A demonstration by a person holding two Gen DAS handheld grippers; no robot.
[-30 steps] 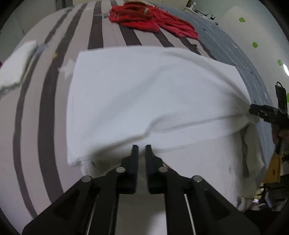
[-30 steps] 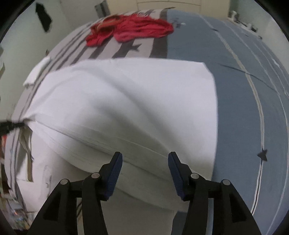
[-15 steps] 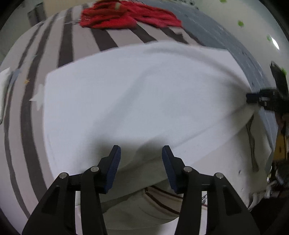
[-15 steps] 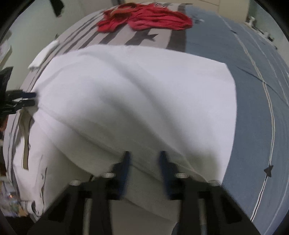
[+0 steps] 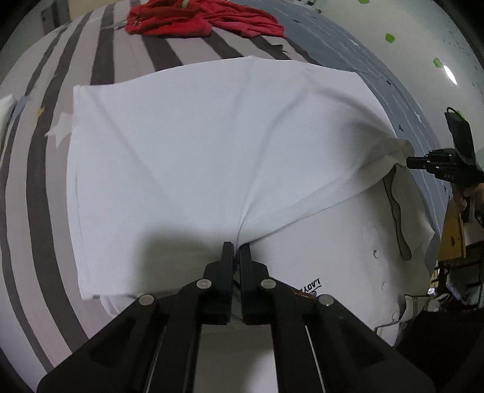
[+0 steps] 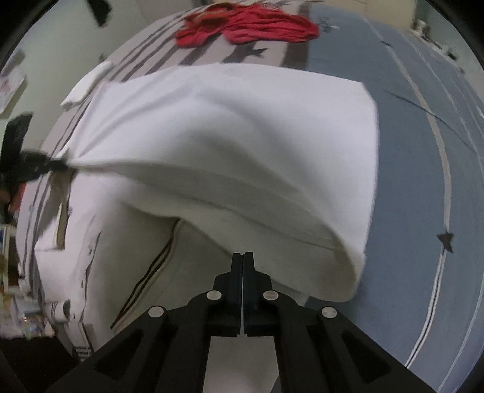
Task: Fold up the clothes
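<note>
Gripping: left hand-held gripper [image 5: 236,248] was clenched on the hem of the white cotton polo shirt [image 5: 211,145], fabric puckering straight from its tips; right hand-held gripper [image 6: 243,257] had its jaws pressed together at the same hem's other end, though whether cloth sat between them I cannot tell.
Relation: folded-over hem ran side to side between the two grippers, lifted off the shirt's lower layer; the shirt's body stretched away ahead of both.
Nearer hand: neither clearly; each sat at its own end.
Next move, judged: carry the hem forward evenly.
Surface: bed with a striped grey, brown and blue bedspread [image 6: 423,151].
Far end: crumpled red garment [image 5: 193,21], well apart from the shirt.
Room: pale wall [image 5: 423,36] with green stickers.
</note>
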